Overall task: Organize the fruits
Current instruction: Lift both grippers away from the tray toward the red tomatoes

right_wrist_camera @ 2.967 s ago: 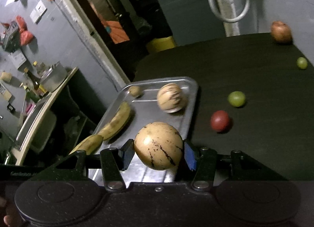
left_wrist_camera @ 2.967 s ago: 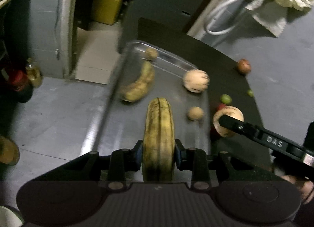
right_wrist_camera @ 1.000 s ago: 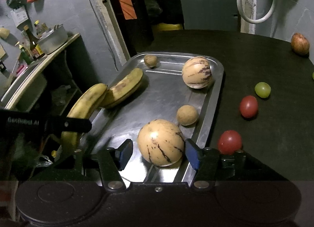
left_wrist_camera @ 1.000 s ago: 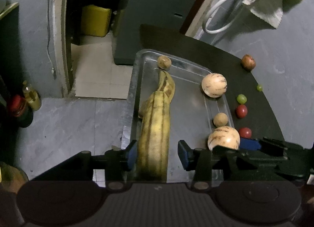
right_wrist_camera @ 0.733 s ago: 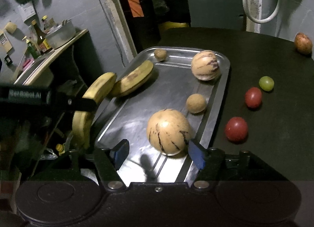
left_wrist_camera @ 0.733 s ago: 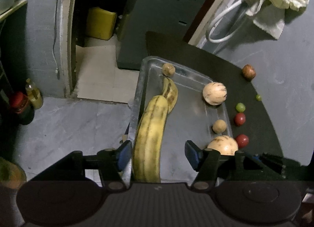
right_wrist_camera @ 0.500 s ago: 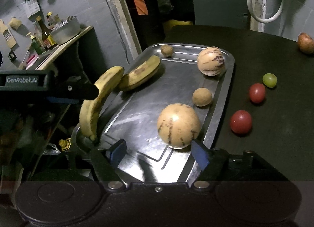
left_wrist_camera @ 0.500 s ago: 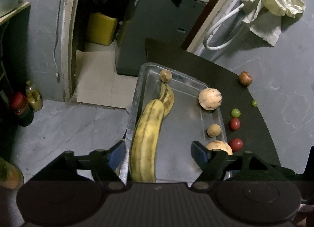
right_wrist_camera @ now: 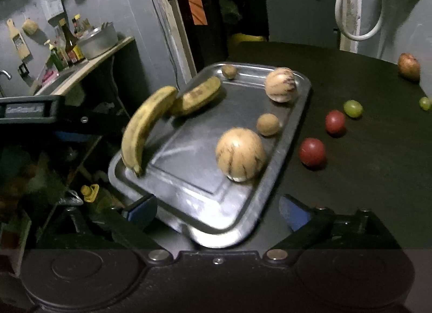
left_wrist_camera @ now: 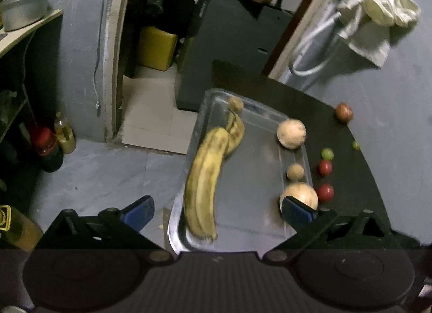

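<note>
both sets of jaws opening, nothing gripped: left gripper (left_wrist_camera: pixel 217 209) off banana (left_wrist_camera: pixel 202 180), right gripper (right_wrist_camera: pixel 217 211) off melon (right_wrist_camera: pixel 240 153). back away straight, without nudging tray (right_wrist_camera: pixel 243 221).

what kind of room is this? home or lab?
Most likely a home kitchen or back utility room, not a lab: a side counter holds a metal pot and sauce bottles, a grater hangs on the wall, and cloth hangs beside a hose.

tray (right_wrist_camera: pixel 291 134): bananas (right_wrist_camera: pixel 145 121) held at 9 o'clock | melons (right_wrist_camera: pixel 240 153) at 3 o'clock | table (right_wrist_camera: pixel 378 177): tomatoes (right_wrist_camera: pixel 311 152) laid beyond at 3 o'clock
</note>
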A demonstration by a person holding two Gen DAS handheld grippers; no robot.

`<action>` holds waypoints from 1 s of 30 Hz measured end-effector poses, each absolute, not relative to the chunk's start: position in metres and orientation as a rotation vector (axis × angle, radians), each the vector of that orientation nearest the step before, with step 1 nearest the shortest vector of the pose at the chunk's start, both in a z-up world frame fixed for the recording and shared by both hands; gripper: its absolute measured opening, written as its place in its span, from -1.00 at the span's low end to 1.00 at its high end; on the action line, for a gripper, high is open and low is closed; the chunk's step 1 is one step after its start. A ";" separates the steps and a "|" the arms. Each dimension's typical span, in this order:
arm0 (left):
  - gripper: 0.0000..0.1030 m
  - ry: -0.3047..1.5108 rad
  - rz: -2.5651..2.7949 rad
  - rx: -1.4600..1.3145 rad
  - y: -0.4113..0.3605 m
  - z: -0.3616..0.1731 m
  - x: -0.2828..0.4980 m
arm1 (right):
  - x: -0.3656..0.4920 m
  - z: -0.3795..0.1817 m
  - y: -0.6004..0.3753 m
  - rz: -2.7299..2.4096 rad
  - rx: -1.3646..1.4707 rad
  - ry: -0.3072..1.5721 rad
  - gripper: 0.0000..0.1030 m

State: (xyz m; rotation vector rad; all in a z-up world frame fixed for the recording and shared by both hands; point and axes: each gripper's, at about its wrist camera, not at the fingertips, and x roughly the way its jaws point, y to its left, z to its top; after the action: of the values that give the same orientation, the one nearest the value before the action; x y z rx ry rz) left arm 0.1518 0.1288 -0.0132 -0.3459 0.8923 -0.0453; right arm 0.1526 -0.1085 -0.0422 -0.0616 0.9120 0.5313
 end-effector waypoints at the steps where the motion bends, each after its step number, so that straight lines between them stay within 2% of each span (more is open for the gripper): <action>1: 0.99 0.895 -0.049 -0.341 0.127 -0.013 0.148 | 0.150 -0.042 -0.112 0.527 -0.070 0.913 0.94; 16: 0.99 1.062 -0.124 -0.182 0.069 -0.027 0.112 | 0.111 -0.054 -0.186 0.333 -0.044 0.957 0.98; 30: 0.99 1.010 -0.308 0.061 -0.020 -0.005 0.124 | 0.086 -0.050 -0.263 0.072 0.104 0.851 0.98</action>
State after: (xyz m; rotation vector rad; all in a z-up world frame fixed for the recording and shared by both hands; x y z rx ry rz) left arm 0.1244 -0.0203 -0.0047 0.0614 1.0097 -0.3080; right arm 0.0859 -0.2632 -0.0505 0.1037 0.8510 0.0719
